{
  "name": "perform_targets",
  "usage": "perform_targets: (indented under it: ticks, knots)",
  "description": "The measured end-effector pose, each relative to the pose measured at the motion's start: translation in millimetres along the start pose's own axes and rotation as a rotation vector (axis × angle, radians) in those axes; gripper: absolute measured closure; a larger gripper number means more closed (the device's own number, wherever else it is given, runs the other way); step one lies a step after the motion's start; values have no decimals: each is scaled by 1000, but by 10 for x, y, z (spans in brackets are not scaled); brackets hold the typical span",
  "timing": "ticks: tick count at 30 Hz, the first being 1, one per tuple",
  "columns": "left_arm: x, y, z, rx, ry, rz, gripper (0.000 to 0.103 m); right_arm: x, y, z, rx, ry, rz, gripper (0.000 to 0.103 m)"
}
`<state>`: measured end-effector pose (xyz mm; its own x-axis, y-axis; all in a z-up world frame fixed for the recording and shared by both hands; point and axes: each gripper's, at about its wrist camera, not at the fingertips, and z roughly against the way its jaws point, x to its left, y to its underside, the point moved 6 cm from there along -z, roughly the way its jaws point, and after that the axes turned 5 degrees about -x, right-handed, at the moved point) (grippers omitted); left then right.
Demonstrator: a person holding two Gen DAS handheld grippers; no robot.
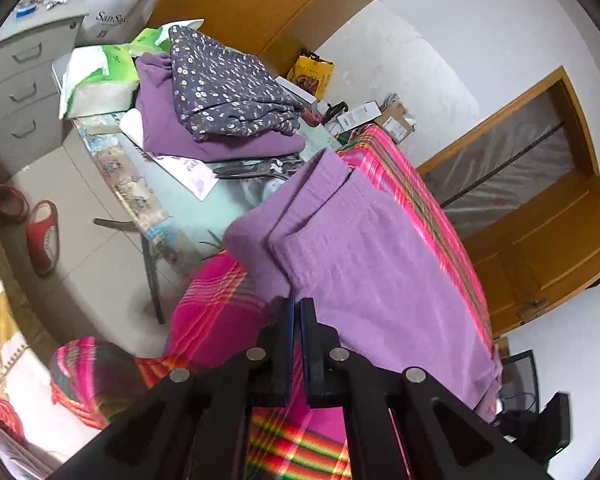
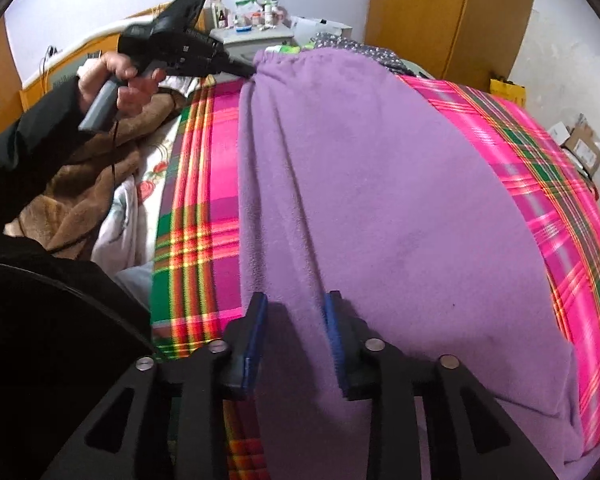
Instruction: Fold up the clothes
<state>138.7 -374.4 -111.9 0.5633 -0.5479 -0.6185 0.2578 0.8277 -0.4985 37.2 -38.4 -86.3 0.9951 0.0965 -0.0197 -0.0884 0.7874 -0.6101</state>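
Pink plaid bedcover (image 2: 204, 184) carries the purple fleece garment (image 2: 380, 200), its long axis running away from the right hand-held gripper (image 2: 296, 320), released over the near end. Left hand-held gripper (image 2: 248, 70), clenched, pinches the far waistband corner.

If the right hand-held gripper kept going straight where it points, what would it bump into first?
Most likely the purple fleece garment. The right hand-held gripper points down at it with open jaws, and the cloth lies directly ahead, spread over the pink plaid blanket.
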Motion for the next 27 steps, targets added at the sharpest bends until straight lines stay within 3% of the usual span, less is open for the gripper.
perform_targets:
  ticks: [4,9,16,23,24,26,27]
  knots:
    - [60,-30,171,-49,-86,-32,100,-155,-66,253,-110,32,-73,70]
    - [-235,-70,249,-102,-86,-112,100,-264,-14,207,-115,54,-133,70]
    - [-888,217,-40,-26,28,-235,100,-51,-186,50,-157,24,-117,71]
    - [-988,486,-153,37,40,-243,100,-5,-244,-298,-71,54,-53,71]
    - [-954,505,-136,37,34,-228,100,-4,-241,-316,-64,59,-42,73]
    - [-885,520,-109,31,24,-194,99,-6,-242,-330,-63,79,-25,99]
    - [-851,522,-97,27,18,-177,98,-9,-247,-321,-69,82,-26,99]
